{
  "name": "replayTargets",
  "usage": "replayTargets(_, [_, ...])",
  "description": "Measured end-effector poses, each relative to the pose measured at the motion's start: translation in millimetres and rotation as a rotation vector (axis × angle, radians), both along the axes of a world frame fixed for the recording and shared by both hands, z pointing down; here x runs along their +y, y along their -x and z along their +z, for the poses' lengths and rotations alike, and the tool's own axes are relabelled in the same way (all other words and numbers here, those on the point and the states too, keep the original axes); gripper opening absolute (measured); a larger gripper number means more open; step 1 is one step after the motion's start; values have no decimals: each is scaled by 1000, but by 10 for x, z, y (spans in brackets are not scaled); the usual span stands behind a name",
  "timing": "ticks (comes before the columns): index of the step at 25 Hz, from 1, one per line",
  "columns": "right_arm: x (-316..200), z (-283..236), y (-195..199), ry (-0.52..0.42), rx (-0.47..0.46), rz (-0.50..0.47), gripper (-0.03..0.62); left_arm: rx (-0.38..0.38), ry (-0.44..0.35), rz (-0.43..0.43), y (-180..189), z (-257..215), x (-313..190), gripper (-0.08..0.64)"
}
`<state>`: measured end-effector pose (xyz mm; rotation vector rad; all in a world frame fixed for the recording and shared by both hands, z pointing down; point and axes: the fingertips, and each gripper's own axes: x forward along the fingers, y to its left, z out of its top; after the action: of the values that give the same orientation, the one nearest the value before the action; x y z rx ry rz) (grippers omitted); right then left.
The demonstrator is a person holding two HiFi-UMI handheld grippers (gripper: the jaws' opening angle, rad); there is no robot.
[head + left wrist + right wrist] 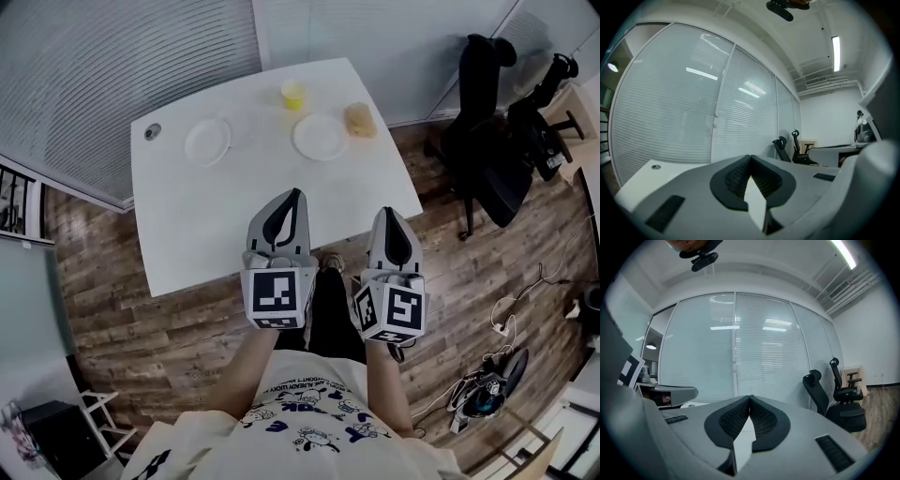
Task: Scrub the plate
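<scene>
Our left gripper [296, 193] has its jaws brought together at the tips. In its own view we see only a sliver of white table top through the gap behind the pads, so it carries nothing. Our right gripper [390, 212] is the same: tips touching, nothing between them. We hold the two side by side and about level at the near edge of the white table [187, 230]. The left one is over the table top and the right one over the near right corner, each with its marker cube toward our chest.

Across the table, toward its far edge and well apart from both grippers, lie two white plates. The right plate [320, 137] is beyond the grippers, and the left plate [207, 142] sits further left, apart from it. Just beside the right plate, on its right, is what looks like a tan sponge [359, 119]. A small yellow cup [293, 94] stands behind the plates, close to the far edge.

Past the table's right side, black office chairs [487, 141] stand on the wood floor [187, 347], and closed blinds [736, 348] fill the glass wall ahead of us
</scene>
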<state>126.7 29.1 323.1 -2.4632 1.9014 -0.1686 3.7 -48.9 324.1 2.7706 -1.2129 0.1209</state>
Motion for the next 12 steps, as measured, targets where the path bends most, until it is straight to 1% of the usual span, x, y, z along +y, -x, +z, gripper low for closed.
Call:
replayTargets(5, [-287,12,-250,5,-2,-30,15,-5,-6,-22,-219,-9,-219,25])
replayTargets(12, [-697,-23,-577,8,8,-88,14,-5,10,-90,-450,15,-563,25])
